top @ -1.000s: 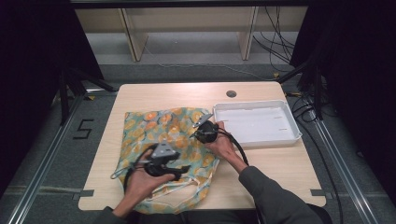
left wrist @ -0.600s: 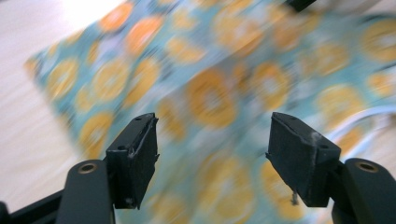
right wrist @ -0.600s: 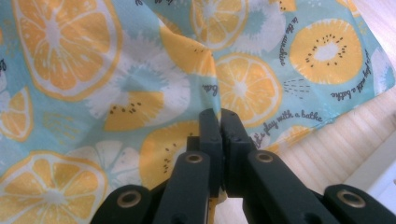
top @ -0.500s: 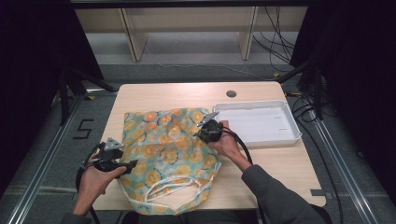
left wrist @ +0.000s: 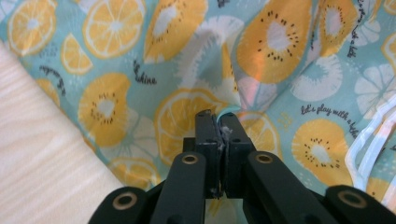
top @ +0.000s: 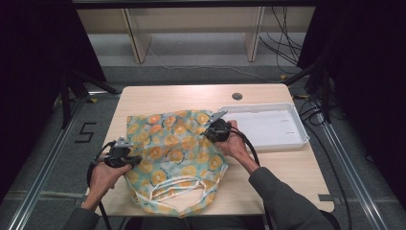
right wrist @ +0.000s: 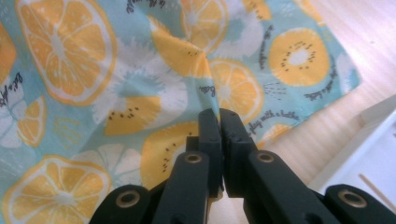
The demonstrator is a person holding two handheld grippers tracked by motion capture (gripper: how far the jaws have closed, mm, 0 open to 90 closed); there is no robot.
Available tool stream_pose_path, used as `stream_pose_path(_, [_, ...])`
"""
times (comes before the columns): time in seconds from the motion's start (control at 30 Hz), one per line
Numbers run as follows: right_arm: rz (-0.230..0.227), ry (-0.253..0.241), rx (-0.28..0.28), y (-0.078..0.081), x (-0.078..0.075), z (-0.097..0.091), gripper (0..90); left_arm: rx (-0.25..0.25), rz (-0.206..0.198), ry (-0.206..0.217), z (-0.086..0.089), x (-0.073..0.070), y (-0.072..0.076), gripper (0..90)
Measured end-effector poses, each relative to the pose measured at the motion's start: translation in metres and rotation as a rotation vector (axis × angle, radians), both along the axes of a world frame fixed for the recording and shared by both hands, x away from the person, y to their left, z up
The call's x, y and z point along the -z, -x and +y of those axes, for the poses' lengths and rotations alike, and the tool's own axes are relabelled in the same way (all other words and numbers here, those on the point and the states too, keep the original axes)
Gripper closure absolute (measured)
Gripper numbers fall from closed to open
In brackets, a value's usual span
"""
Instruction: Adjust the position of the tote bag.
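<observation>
My left gripper (top: 136,159) has just closed on the fruit-print bag (top: 174,143) near the table's (top: 287,177) left edge, while my right gripper (top: 207,132) pinches its right side.

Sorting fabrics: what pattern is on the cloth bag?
Teal cloth bag printed with orange citrus slices; clearest in the left gripper view.

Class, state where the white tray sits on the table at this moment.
In the high view the white tray sits on the table's right side, just right of the fruit-print bag.

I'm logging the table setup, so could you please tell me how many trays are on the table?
1. The white tray sits on the table's right side, just right of the fruit-print cloth bag; its corner also shows in the right gripper view.
</observation>
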State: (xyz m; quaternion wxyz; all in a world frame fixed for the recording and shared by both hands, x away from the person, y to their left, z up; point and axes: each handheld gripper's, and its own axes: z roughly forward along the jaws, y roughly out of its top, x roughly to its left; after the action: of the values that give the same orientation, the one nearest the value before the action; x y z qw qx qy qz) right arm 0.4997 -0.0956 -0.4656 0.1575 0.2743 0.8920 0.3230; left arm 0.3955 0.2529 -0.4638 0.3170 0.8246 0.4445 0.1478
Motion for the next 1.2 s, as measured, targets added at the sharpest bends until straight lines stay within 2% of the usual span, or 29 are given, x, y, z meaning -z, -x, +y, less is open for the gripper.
stream_pose_path(0.1, [-0.023,-0.021,0.002,0.001,-0.009,-0.007,85.1,0.001,-0.010,0.003,0.001,-0.001,-0.002,88.8])
stream_pose_path(0.13, [-0.028,-0.022,-0.009,0.003,-0.013,-0.009,82.7,0.008,-0.001,0.006,0.001,-0.001,-0.004,88.9])
stream_pose_path(0.2, [-0.029,-0.050,0.012,0.011,-0.020,-0.010,72.3,-0.005,-0.007,0.011,0.000,0.000,-0.004,88.7])
stream_pose_path(0.23, [-0.013,-0.050,-0.003,0.017,-0.025,-0.011,68.9,-0.002,-0.007,0.013,0.001,0.000,-0.005,88.5])
stream_pose_path(0.27, [-0.022,-0.055,-0.039,0.022,-0.028,-0.010,66.4,-0.001,-0.002,0.012,0.002,0.000,-0.004,88.1])
stream_pose_path(0.33, [-0.006,-0.063,-0.081,0.040,-0.035,-0.007,61.3,-0.007,-0.006,0.011,0.003,-0.001,-0.004,87.4])
stream_pose_path(0.37, [0.029,-0.079,-0.103,0.049,-0.037,-0.005,58.8,-0.009,-0.004,0.020,0.005,-0.003,-0.004,85.9])
stream_pose_path(0.43, [0.059,-0.101,-0.167,0.064,-0.039,-0.004,55.6,-0.006,-0.002,0.028,0.007,-0.004,-0.002,80.4])
stream_pose_path(0.47, [0.061,-0.107,-0.176,0.072,-0.037,-0.003,54.3,-0.006,-0.002,0.028,0.007,-0.004,-0.002,79.1])
stream_pose_path(0.57, [0.118,-0.116,-0.243,0.090,-0.032,-0.003,52.8,0.008,-0.013,0.019,0.005,-0.011,0.006,73.4])
stream_pose_path(0.63, [0.157,-0.117,-0.264,0.100,-0.025,-0.003,52.1,0.015,-0.013,0.016,0.005,-0.014,0.009,70.5])
stream_pose_path(0.8, [0.183,-0.082,-0.287,0.111,-0.016,-0.005,49.9,0.002,-0.032,0.000,0.009,-0.020,0.017,64.1])
stream_pose_path(0.83, [0.199,-0.095,-0.301,0.119,-0.015,-0.006,49.2,0.010,-0.037,0.009,0.011,-0.025,0.022,63.5])
stream_pose_path(0.87, [0.204,-0.096,-0.318,0.123,-0.016,-0.007,48.8,0.000,-0.058,0.016,0.011,-0.027,0.024,62.6])
stream_pose_path(0.97, [0.230,-0.105,-0.363,0.134,-0.016,-0.009,47.1,-0.003,-0.083,0.036,0.008,-0.031,0.032,59.4])
stream_pose_path(1.0, [0.230,-0.105,-0.363,0.134,-0.016,-0.009,47.1,-0.003,-0.083,0.036,0.008,-0.031,0.032,58.9])
stream_pose_path(1.03, [0.246,-0.106,-0.383,0.142,-0.015,-0.010,45.0,-0.004,-0.102,0.057,0.004,-0.031,0.036,58.6])
stream_pose_path(1.13, [0.266,-0.108,-0.415,0.151,-0.012,-0.011,41.4,-0.002,-0.105,0.066,0.000,-0.032,0.041,57.5])
stream_pose_path(1.17, [0.272,-0.108,-0.419,0.153,-0.010,-0.011,40.5,0.005,-0.099,0.058,0.001,-0.033,0.042,57.1])
stream_pose_path(1.2, [0.283,-0.097,-0.422,0.156,-0.009,-0.011,39.8,-0.002,-0.116,0.070,0.000,-0.032,0.043,56.7])
